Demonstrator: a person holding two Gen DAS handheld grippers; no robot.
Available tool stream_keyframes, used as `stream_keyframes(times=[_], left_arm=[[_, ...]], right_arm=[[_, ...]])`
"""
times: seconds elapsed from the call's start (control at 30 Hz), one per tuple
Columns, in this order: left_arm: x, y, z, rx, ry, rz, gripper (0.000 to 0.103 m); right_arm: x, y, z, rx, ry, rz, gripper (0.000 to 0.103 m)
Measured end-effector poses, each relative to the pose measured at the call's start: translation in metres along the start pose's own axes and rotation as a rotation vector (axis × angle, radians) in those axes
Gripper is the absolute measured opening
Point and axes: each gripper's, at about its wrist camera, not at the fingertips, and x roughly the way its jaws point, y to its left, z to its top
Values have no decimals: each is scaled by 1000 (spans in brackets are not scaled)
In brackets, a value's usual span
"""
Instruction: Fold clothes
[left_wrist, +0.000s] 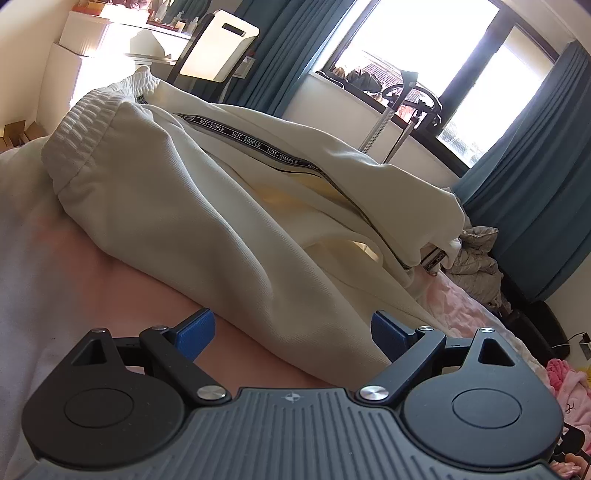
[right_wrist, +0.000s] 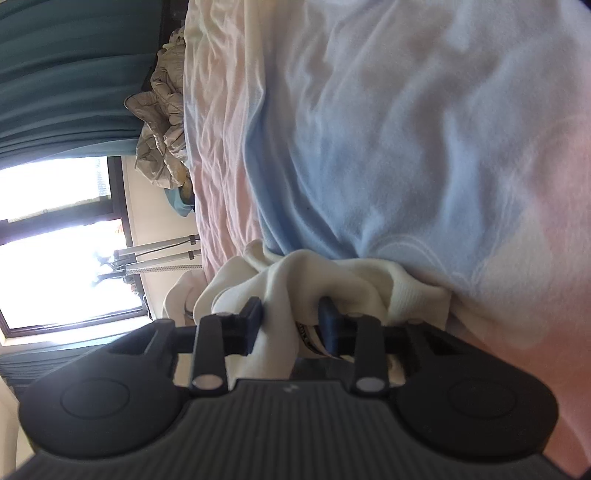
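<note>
On the pink-and-blue bed sheet (left_wrist: 110, 266) lie cream cotton sweatpants with a black lettered side stripe (left_wrist: 207, 192). Left gripper (left_wrist: 291, 332) waits wide open and empty at their edge; right gripper (right_wrist: 290, 317) pinches a bunched cuff, apparently to lift it over.

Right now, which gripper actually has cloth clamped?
The right gripper: its pads pinch a bunched end of the cream trousers. The left gripper stands wide open, nothing pinched.

Teal curtains (left_wrist: 535, 206), bright window (left_wrist: 413, 40), perhaps a crumpled quilted jacket (right_wrist: 162, 122)
</note>
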Motion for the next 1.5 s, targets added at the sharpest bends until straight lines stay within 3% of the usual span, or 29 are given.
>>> stream_keyframes(times=[0.03,0.17,0.37,0.47,0.57,0.73,0.8,0.9,0.93,1.13,1.27,1.37,1.4,1.43,1.5], left_arm=[[0,0,0,2,-1,2,93],[0,0,0,-1,0,-4,93],[-1,3,2,-17,-6,-9,93],[-1,5,2,-21,-4,-11,93],[-1,6,2,-21,-1,-10,93],[0,5,2,-21,12,-19,93],[0,5,2,-14,14,-21,93],[0,6,2,-26,20,-24,93],[0,7,2,-30,22,-25,93],[4,6,2,-42,44,-25,93],[8,6,2,-48,55,-25,93],[9,7,2,-48,55,-21,93],[10,7,1,-45,51,-15,93],[11,7,0,-46,54,-7,93],[15,9,0,-58,66,1,93]], right_arm=[[-3,1,0,-9,-13,9,6],[-17,22,-3,-140,-98,82,5],[-49,78,-42,-542,-234,294,4],[-64,101,-74,-752,-239,372,4],[-48,92,-74,-620,-89,336,6],[-31,22,-54,-339,18,93,10],[-34,3,-45,-220,11,43,17],[-50,-3,-39,-175,-68,0,65],[-56,-5,-38,-170,-104,-8,73],[-67,-19,-20,-96,-205,-89,79],[-50,-30,-6,-8,-196,-91,81],[-37,-22,5,-29,-210,-57,78],[-35,-17,7,-63,-224,-60,65],[-34,-12,8,-106,-242,-71,41],[-34,0,8,-191,-282,-77,21]])
